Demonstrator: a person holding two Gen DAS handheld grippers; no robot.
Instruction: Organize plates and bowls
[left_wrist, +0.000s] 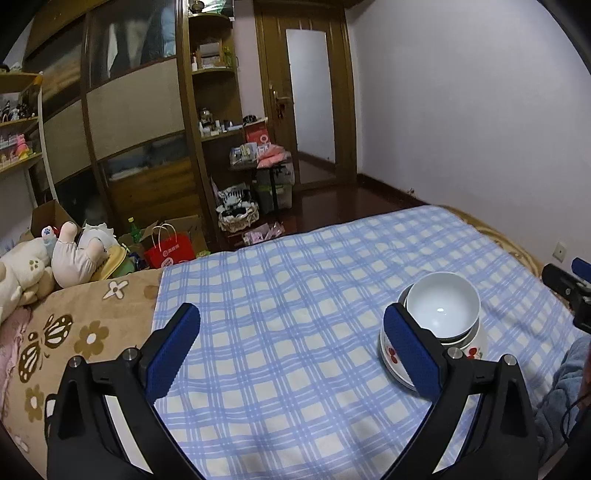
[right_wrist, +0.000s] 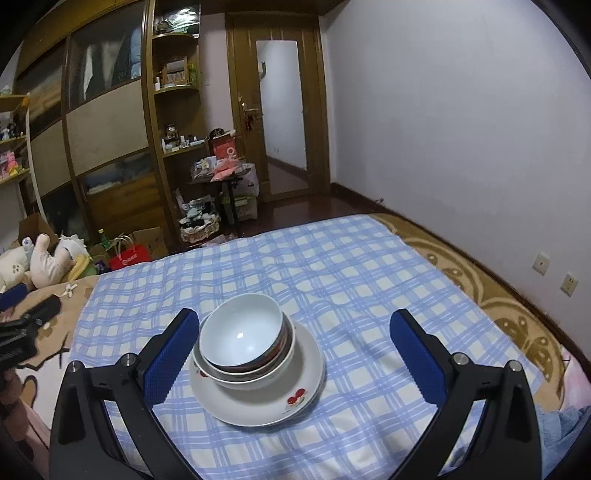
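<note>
Blue ribbed pads line both grippers, and each pair of jaws stands spread wide with nothing between them. The left gripper (left_wrist: 291, 354) hangs over bare checked cloth (left_wrist: 280, 295), the stack of dishes just beyond its right finger. The right gripper (right_wrist: 293, 356) has the stack just inside its left finger, apart from the pads.

That stack sits on the blue-and-white cloth: a white plate (right_wrist: 295, 387) with a red fruit print on its rim, a wider bowl (right_wrist: 255, 380) on it, a dark-sided bowl nested in that, and a plain white bowl (right_wrist: 240, 336) tilted on top.

Past the bed's edge lie plush toys (left_wrist: 40, 266) and a red paper bag (left_wrist: 170, 251) with white print too small to read. Farther off, an orange box (right_wrist: 223, 149) bears a white mark, near the wooden door (right_wrist: 280, 110).
</note>
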